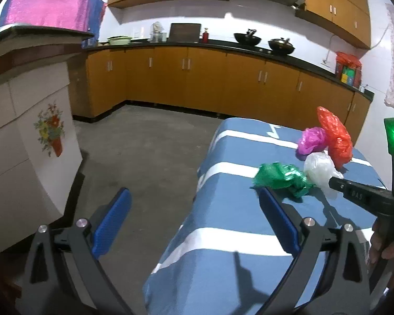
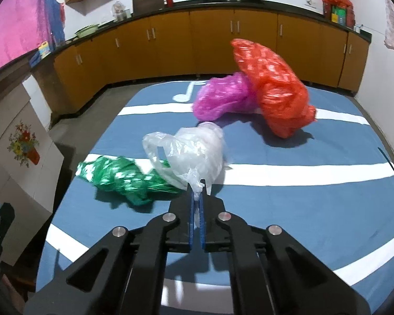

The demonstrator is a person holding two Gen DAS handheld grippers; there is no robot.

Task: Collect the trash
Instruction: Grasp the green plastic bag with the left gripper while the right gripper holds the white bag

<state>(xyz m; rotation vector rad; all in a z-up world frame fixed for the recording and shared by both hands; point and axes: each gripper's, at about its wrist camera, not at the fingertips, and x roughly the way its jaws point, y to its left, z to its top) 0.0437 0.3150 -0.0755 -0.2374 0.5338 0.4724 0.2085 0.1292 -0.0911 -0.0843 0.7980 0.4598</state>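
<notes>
Several crumpled plastic bags lie on a blue, white-striped table cloth (image 2: 275, 204). My right gripper (image 2: 197, 193) is shut on the near edge of the clear white bag (image 2: 191, 152). The green bag (image 2: 123, 178) lies to its left, touching it. The magenta bag (image 2: 223, 99) and the red bag (image 2: 273, 89) lie behind. In the left wrist view my left gripper (image 1: 194, 207) is open and empty, over the table's left edge. The green bag (image 1: 281, 178), white bag (image 1: 319, 168), magenta bag (image 1: 311, 140) and red bag (image 1: 335, 139) lie ahead to its right. The right gripper (image 1: 336, 181) reaches to the white bag.
A white cabinet with a flower picture (image 1: 31, 141) stands left of the table. Grey floor (image 1: 144, 147) lies between the table and the wooden kitchen cabinets (image 1: 197, 84). Woks (image 1: 248, 38) stand on the black counter. A wall is close on the right.
</notes>
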